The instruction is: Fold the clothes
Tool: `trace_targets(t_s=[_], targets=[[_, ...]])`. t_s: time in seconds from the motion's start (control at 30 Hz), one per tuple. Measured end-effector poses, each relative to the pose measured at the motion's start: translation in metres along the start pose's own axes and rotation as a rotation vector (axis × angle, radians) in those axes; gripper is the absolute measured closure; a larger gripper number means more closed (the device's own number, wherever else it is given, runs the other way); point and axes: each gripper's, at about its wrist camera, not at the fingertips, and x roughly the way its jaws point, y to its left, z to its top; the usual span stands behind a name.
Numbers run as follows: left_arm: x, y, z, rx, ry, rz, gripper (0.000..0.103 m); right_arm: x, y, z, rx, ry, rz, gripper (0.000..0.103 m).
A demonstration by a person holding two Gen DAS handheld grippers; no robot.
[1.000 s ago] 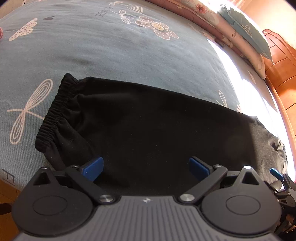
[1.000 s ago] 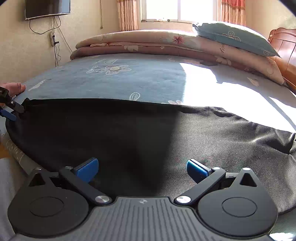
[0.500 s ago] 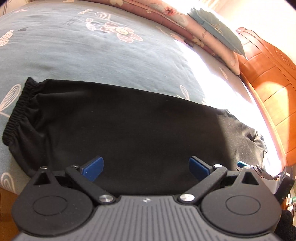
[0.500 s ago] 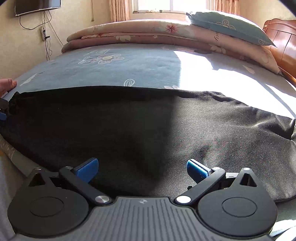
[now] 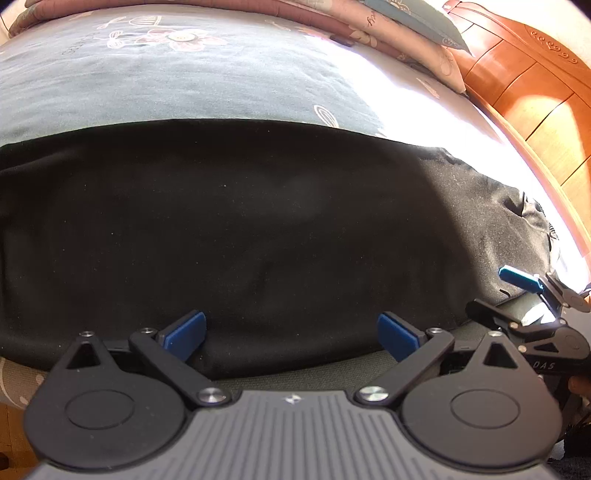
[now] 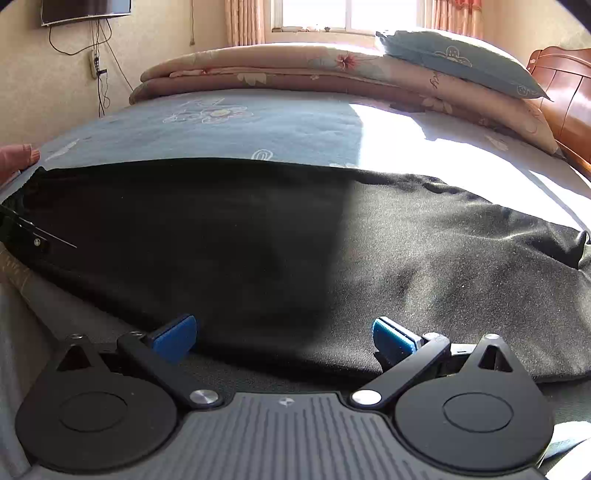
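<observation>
Two grippers sit at the near edge of a bed, both with jaws spread wide and nothing between the blue pads. The left gripper [image 5: 291, 332] hangs over the near hem of the black trousers [image 5: 258, 229], its pads just above the cloth; whether they touch it I cannot tell. The right gripper [image 6: 284, 336] is placed the same way further along the same hem, and it also shows at the right edge of the left wrist view, low beside the trousers' crumpled end.

Those trousers [image 6: 295, 251] lie flat and lengthwise across the blue-grey sheet [image 6: 258, 125], which is printed with pale flowers. Half of the cloth is in shade, and the other half is lit by sun from the window [image 6: 347, 14]. Beyond them a folded pink quilt [image 6: 295, 70] runs along the far side with a teal pillow [image 6: 454, 59] on top. A wooden headboard [image 5: 524, 85] stands to the right. On the wall at left hangs a dark screen [image 6: 85, 9] with cables below it.
</observation>
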Motion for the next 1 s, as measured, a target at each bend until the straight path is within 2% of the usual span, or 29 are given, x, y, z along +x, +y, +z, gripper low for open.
trace_targets(t_s=[0.03, 0.2, 0.27, 0.37, 0.47, 0.63, 0.7, 0.77, 0.9, 1.0], targets=[[-0.001, 0.001, -0.001, -0.005, -0.003, -0.001, 0.003, -0.002, -0.004, 0.002, 0.015, -0.017, 0.009, 0.000], [-0.003, 0.004, -0.004, -0.060, -0.023, -0.003, 0.001, 0.004, -0.017, -0.006, 0.088, 0.040, 0.036, 0.000], [-0.004, 0.001, -0.006, -0.051, -0.029, 0.008, 0.001, 0.001, -0.014, -0.008, 0.046, 0.046, 0.029, 0.000], [-0.003, -0.004, -0.007, -0.044, -0.035, 0.033, 0.001, -0.013, -0.019, -0.007, -0.003, -0.053, -0.049, 0.000], [-0.002, -0.007, -0.007, -0.058, -0.040, 0.050, 0.001, -0.010, -0.041, -0.001, 0.020, -0.056, -0.129, 0.000], [0.000, -0.006, -0.007, -0.067, -0.043, 0.046, 0.001, -0.006, -0.080, -0.016, 0.156, 0.003, -0.112, 0.000], [0.001, -0.006, -0.007, -0.075, -0.048, 0.038, 0.001, -0.010, -0.079, -0.023, 0.120, 0.006, -0.113, 0.000], [0.002, -0.006, -0.007, -0.087, -0.050, 0.033, 0.001, -0.018, -0.077, -0.026, 0.085, -0.013, -0.124, 0.000], [0.004, -0.006, -0.006, -0.104, -0.054, 0.033, 0.001, -0.030, -0.085, -0.025, 0.105, -0.083, -0.141, 0.000], [0.005, -0.006, -0.007, -0.099, -0.054, 0.035, 0.001, -0.029, -0.093, -0.024, 0.131, -0.080, -0.156, 0.000]])
